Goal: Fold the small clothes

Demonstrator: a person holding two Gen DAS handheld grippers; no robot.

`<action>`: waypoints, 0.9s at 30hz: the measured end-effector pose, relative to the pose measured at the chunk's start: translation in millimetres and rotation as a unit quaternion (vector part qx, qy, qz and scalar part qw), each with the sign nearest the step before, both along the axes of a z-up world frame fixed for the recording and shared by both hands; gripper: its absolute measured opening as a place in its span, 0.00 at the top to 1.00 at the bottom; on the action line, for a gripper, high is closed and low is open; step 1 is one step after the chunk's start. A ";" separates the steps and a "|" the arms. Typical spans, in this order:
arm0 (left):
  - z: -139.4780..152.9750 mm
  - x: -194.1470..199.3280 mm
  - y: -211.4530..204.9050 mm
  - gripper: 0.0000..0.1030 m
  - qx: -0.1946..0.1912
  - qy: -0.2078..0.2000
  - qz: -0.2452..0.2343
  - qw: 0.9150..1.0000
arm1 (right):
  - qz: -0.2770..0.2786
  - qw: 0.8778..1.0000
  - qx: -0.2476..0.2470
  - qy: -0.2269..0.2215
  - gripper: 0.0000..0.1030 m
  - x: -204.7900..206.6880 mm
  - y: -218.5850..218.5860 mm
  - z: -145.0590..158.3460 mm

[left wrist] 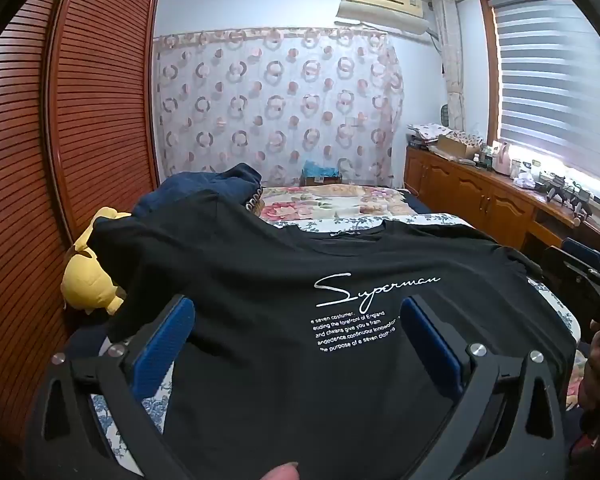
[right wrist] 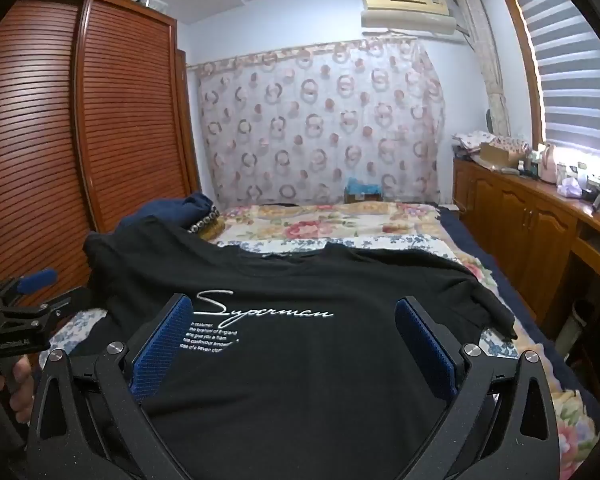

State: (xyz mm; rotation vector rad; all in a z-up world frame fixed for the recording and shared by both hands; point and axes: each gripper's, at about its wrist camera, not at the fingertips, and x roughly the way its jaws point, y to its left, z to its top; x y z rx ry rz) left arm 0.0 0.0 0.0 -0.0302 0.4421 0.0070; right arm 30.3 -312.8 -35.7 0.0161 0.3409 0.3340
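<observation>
Spread wide, the blue-padded fingers (left wrist: 168,344) of the left gripper (left wrist: 296,336) stand apart over a black T-shirt (left wrist: 260,280) with nothing pinched between them. In the left wrist view the shirt lies front up on the bed (left wrist: 340,200), its white "Superman" print (left wrist: 376,286) facing the camera and its collar toward the far end. Its left sleeve reaches toward a yellow plush toy (left wrist: 88,280) by the louvred wardrobe (left wrist: 60,140), and dark blue clothes (left wrist: 204,188) are heaped beyond that shoulder. A fingertip (left wrist: 282,472) shows at the lower edge, and the right gripper (left wrist: 596,280) with the hand (left wrist: 598,360) holding it sits at the right edge.

From the right wrist view, the right gripper's own fingers (right wrist: 428,344) are likewise spread, open over the lower half of the same shirt and gripping nothing. The print lies just beyond the left pad, and the right sleeve (right wrist: 488,296) stretches across the floral bedcover (right wrist: 340,216). At the left edge the left gripper (right wrist: 28,296) is held by a hand (right wrist: 20,384). A patterned curtain (right wrist: 320,120) hangs at the far wall, and a wooden cabinet (right wrist: 520,220) runs under the window blind (right wrist: 580,72).
</observation>
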 end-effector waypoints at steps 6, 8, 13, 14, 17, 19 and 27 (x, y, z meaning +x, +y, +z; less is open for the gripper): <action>1.5 -1.5 -0.2 0.00 0.000 -0.004 0.000 1.000 | 0.000 1.000 -0.002 0.004 0.00 0.2 0.1 -0.2; 0.1 -3.0 -3.0 0.00 0.001 -0.006 0.001 1.000 | 0.000 1.000 -0.001 0.004 0.00 0.2 0.1 -0.3; 0.4 -2.0 -1.9 0.00 0.002 -0.008 0.000 1.000 | -0.001 1.000 -0.001 0.004 0.00 -0.2 0.4 -0.4; 1.0 -2.2 -1.8 0.00 0.002 -0.008 0.000 1.000 | 0.000 1.000 -0.001 0.004 0.00 -0.2 0.6 -0.4; 0.7 -2.8 -1.3 0.00 0.001 -0.010 -0.001 1.000 | 0.000 1.000 -0.001 0.004 0.00 -0.5 0.8 -0.5; 0.4 -2.8 -1.7 0.00 0.002 -0.010 -0.001 1.000 | 0.000 1.000 -0.001 0.004 0.00 -0.6 0.9 -0.6; 7.0 -9.4 -4.3 0.00 0.001 -0.015 0.002 1.000 | 0.000 1.000 -0.001 0.004 0.00 -0.8 1.8 -1.2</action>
